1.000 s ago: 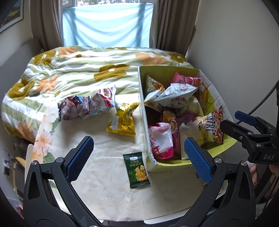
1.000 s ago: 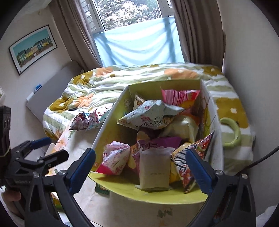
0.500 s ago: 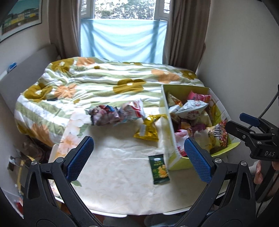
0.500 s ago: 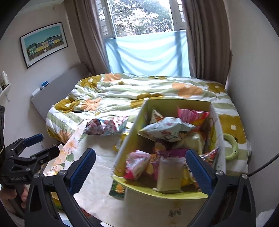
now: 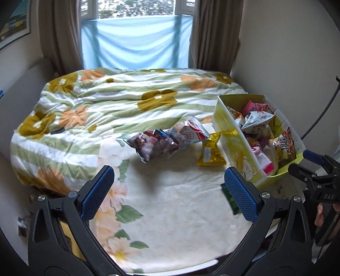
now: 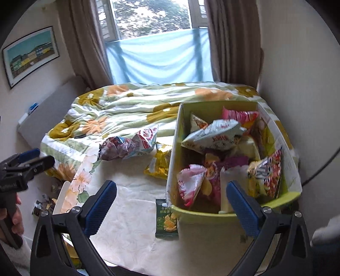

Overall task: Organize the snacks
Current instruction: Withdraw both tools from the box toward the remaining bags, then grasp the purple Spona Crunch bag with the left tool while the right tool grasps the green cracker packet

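Soft daylight, fisheye views with slight blur

The room is lit evenly from the far window, where the glass is overexposed and part of the light is filtered through a pale blue cloth. Only faint shadows are cast on the near tablecloth. Straight lines are bent strongly toward the dark, vignetted corners. Slight motion blur is seen in the left wrist view, where the green packet is smeared.

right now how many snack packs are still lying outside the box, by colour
dark green pack: 1
gold pack: 1
purple pack: 1
white and light blue pack: 1
total: 4 outside the yellow-green box
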Action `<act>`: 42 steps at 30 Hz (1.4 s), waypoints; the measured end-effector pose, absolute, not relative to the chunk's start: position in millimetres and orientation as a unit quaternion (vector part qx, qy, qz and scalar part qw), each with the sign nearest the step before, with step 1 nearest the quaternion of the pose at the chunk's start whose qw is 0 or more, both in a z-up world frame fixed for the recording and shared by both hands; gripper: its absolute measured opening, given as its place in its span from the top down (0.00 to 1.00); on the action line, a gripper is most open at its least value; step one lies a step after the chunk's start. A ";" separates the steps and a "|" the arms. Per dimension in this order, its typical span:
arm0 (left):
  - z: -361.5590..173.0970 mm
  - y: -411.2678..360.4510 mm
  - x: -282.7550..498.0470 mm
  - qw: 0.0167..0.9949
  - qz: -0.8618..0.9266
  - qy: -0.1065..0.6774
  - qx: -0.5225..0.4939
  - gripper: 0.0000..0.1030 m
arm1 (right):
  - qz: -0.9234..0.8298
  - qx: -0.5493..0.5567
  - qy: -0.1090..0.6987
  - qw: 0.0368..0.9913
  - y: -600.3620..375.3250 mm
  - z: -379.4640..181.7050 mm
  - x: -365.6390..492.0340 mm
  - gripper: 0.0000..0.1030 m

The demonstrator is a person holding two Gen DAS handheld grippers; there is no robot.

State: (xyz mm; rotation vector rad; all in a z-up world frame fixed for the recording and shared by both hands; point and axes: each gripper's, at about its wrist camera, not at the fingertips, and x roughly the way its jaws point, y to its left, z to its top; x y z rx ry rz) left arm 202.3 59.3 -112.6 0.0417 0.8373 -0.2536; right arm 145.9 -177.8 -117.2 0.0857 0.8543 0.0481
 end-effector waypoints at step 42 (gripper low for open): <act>-318.3 45.1 447.3 0.697 -0.389 0.583 0.151 0.15 | -0.058 0.015 0.535 0.843 -118.8 -309.4 174.6 0.17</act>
